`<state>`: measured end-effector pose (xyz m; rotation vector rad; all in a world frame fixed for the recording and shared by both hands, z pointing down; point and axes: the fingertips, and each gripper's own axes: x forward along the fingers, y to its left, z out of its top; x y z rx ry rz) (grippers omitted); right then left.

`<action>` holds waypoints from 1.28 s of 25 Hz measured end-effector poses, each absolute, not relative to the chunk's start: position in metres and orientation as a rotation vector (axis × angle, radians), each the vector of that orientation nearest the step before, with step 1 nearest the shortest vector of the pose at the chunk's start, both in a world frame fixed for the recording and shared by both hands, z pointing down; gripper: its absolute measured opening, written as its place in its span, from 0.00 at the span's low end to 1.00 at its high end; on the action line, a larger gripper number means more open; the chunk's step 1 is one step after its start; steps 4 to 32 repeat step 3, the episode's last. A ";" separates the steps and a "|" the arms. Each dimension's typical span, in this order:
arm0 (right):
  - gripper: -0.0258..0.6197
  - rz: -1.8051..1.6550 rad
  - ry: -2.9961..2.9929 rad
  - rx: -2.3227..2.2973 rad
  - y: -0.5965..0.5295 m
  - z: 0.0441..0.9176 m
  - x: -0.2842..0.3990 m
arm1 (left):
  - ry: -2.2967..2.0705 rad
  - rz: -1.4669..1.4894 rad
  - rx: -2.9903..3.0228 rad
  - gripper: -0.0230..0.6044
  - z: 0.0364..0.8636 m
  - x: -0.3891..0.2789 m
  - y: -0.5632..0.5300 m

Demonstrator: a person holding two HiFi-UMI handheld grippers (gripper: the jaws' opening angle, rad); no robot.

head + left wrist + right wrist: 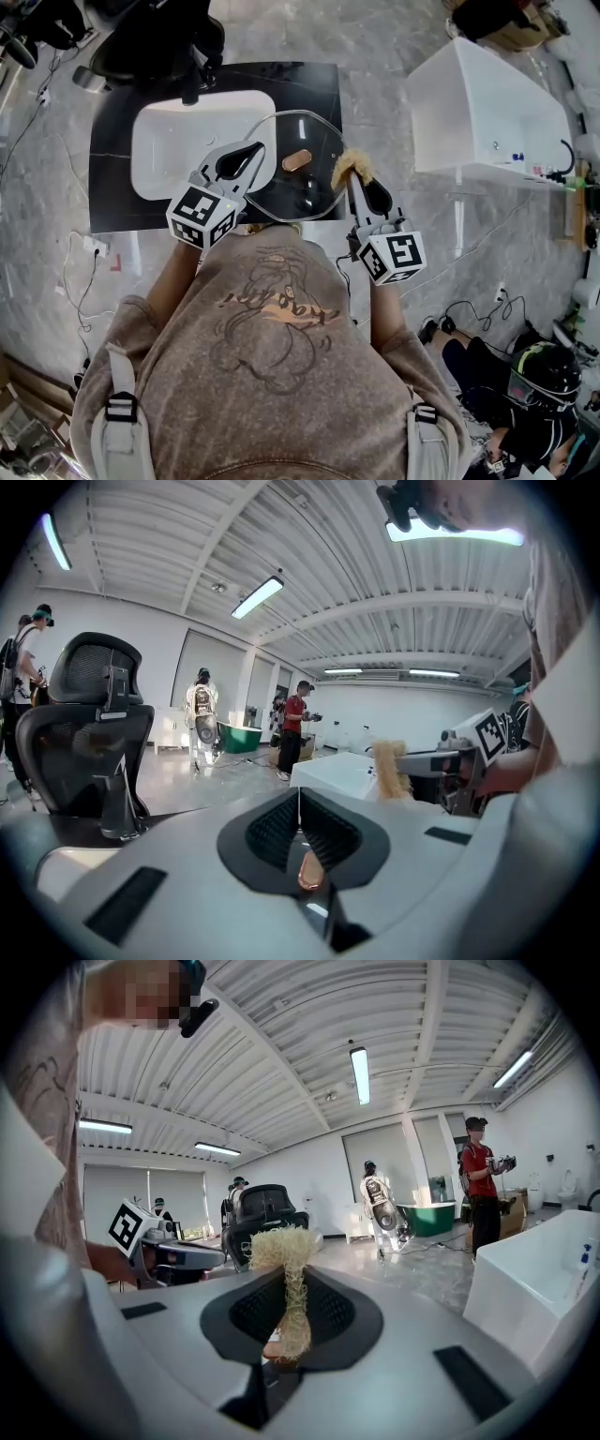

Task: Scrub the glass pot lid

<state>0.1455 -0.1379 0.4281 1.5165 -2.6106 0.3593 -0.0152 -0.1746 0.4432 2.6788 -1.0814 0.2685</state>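
The glass pot lid (pixel 314 141), clear with a copper-coloured knob (pixel 296 160), hangs over the right part of the black counter. My left gripper (pixel 251 153) is shut on the lid's left rim. In the left gripper view the lid shows edge-on as a thin line between the closed jaws, with the knob (pixel 309 872) below. My right gripper (pixel 362 186) is shut on a tan loofah scrubber (pixel 352 167), whose tuft sits at the lid's right edge. The right gripper view shows the scrubber (pixel 287 1283) standing up between the pads.
A white sink basin (pixel 178 141) is set in the black counter (pixel 112 187), left of the lid. A white bathtub (pixel 487 103) stands to the right. A black office chair (pixel 159 37) is behind the counter. Cables and a crouching person (pixel 525 384) are on the floor.
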 end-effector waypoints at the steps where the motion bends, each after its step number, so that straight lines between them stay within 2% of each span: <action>1: 0.12 0.359 -2.611 1.516 -0.137 0.428 0.145 | -1.081 0.272 2.678 0.06 0.444 -0.016 -0.174; 32: 0.12 0.357 -2.611 1.516 -0.137 0.428 0.144 | -1.081 0.280 2.677 0.06 0.445 -0.016 -0.173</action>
